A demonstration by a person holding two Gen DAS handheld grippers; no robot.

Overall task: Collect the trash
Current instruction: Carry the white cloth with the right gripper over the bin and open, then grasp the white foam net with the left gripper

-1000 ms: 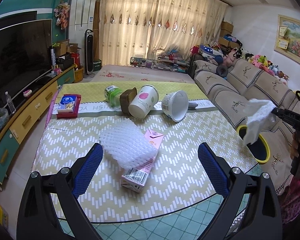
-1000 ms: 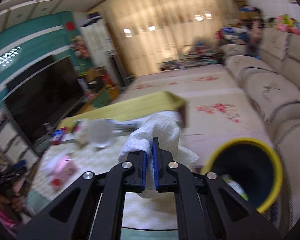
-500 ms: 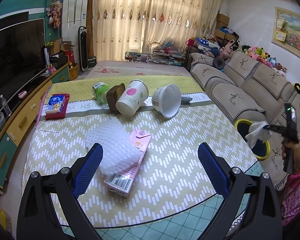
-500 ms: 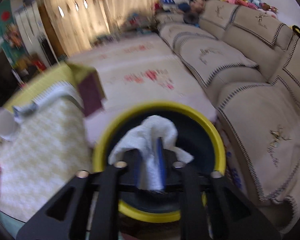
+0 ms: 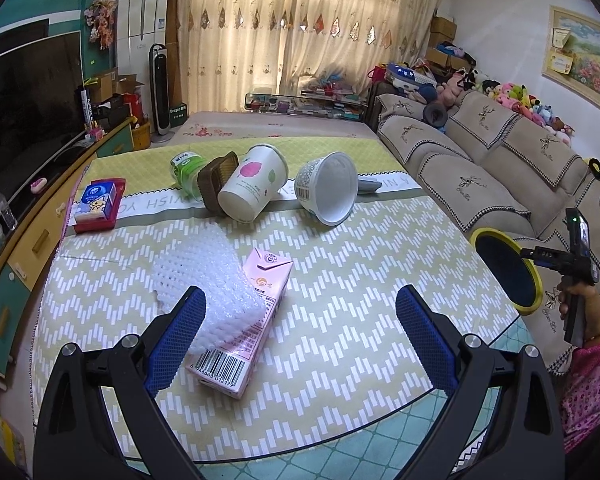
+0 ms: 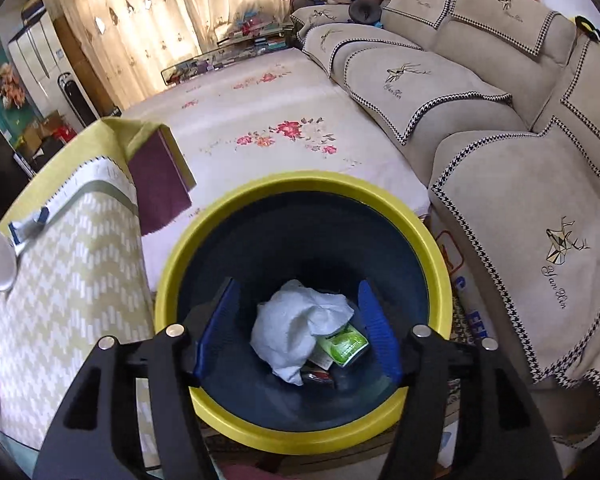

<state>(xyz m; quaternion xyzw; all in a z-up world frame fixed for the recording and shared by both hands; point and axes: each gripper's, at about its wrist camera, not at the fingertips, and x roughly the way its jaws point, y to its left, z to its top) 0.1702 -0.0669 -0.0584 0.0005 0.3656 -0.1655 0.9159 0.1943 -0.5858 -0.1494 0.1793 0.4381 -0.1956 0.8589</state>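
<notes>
My right gripper (image 6: 298, 326) hangs over the yellow-rimmed dark bin (image 6: 420, 228), its jaws opening with nothing pressed between them. The white tissue (image 6: 296, 326) lies at the bottom of the bin beside a green packet (image 6: 342, 344). In the left wrist view the bin (image 5: 530, 270) stands off the table's right edge, with the right gripper's black body above it. My left gripper (image 5: 300, 334) is open above the table, over a pink carton (image 5: 252, 316) and white foam netting (image 5: 208, 276).
At the table's far side lie a paper cup (image 5: 252, 188), a white bowl-cup (image 5: 330, 188), a brown container (image 5: 216, 180), a green bottle (image 5: 186, 172) and a tissue pack on a red holder (image 5: 96, 204). A beige sofa (image 6: 500, 120) flanks the bin. A TV cabinet (image 5: 28, 220) runs left.
The right gripper swung from the table down over the bin and opened; the tissue dropped into the bin. The left gripper crept forward over the carton and netting.
</notes>
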